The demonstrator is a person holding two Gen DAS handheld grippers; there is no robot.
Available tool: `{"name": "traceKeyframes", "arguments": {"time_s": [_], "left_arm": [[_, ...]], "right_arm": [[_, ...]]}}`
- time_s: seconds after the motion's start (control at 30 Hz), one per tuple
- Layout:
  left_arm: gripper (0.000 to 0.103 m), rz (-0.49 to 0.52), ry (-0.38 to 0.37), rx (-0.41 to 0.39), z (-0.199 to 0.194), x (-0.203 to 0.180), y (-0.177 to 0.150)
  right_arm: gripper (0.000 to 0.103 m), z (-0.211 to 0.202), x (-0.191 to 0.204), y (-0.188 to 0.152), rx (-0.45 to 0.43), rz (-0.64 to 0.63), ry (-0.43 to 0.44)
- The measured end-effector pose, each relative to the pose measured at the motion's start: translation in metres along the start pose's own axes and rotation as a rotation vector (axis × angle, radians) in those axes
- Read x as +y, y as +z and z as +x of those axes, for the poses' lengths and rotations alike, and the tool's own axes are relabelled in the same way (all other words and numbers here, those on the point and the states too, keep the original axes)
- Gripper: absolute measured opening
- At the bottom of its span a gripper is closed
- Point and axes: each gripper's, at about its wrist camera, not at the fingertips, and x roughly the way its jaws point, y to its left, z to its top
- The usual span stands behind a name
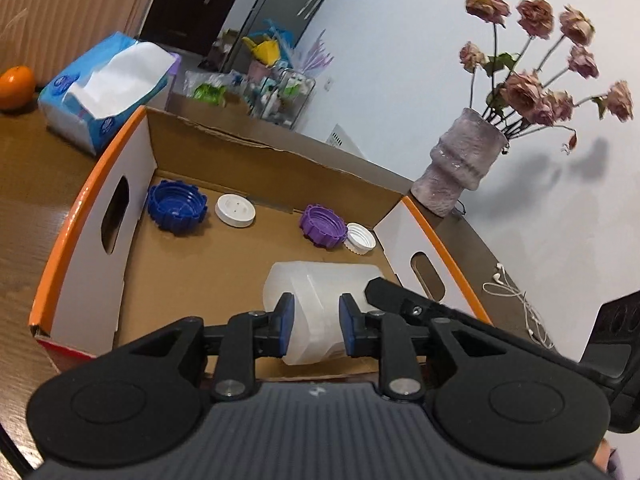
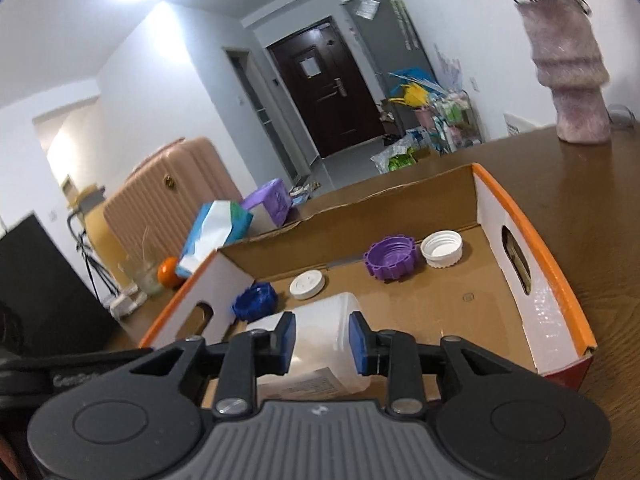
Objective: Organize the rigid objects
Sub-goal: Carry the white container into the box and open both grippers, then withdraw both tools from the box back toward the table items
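Observation:
A translucent white plastic container (image 1: pixel 320 304) lies on its side in an orange-rimmed cardboard box (image 1: pixel 80 208). My left gripper (image 1: pixel 316 326) is shut on one end of it. My right gripper (image 2: pixel 322 344) is shut on the other end of the container (image 2: pixel 316 344); one of its black fingers (image 1: pixel 396 296) shows in the left wrist view. On the box floor lie a blue cap (image 1: pixel 177 207), a white lid (image 1: pixel 235 210), a purple cap (image 1: pixel 322 226) and a white ribbed cap (image 1: pixel 360 238). They also show in the right wrist view: blue cap (image 2: pixel 255 300), white lid (image 2: pixel 307 285), purple cap (image 2: pixel 391 257), ribbed cap (image 2: pixel 442 248).
The box (image 2: pixel 560 280) sits on a brown wooden table (image 2: pixel 608 248). A tissue pack (image 1: pixel 104 88) and an orange (image 1: pixel 16 86) lie left of it. A vase of dried roses (image 1: pixel 460 160) stands behind its right corner. White earphones (image 1: pixel 516 304) lie to the right.

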Motion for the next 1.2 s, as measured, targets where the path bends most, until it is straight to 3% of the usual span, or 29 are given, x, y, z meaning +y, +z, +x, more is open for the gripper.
{"name": "traceKeyframes", "arguments": {"time_s": [0.5, 0.67, 0.8, 0.9, 1.07, 1.2], "left_arm": [[0.045, 0.085, 0.057, -0.059, -0.008, -0.014, -0.01], [0.048, 0.141, 0.109, -0.101, -0.012, -0.019, -0.018], [0.055, 0.188, 0.128, -0.179, -0.024, -0.028, -0.022], [0.064, 0.257, 0.204, -0.278, -0.039, -0.04, -0.032], [0.069, 0.312, 0.268, -0.341, -0.073, -0.048, -0.06], [0.082, 0.33, 0.312, -0.421, -0.115, -0.054, -0.089]], "right_arm": [[0.041, -0.01, 0.004, -0.004, -0.062, -0.074, -0.049], [0.047, -0.01, 0.005, -0.006, -0.077, -0.08, -0.066], [0.047, -0.016, 0.01, -0.009, -0.125, -0.124, -0.092], [0.048, -0.034, 0.02, -0.017, -0.209, -0.174, -0.11], [0.055, -0.081, 0.039, -0.043, -0.288, -0.228, -0.148], [0.061, -0.126, 0.058, -0.058, -0.341, -0.29, -0.144]]}}
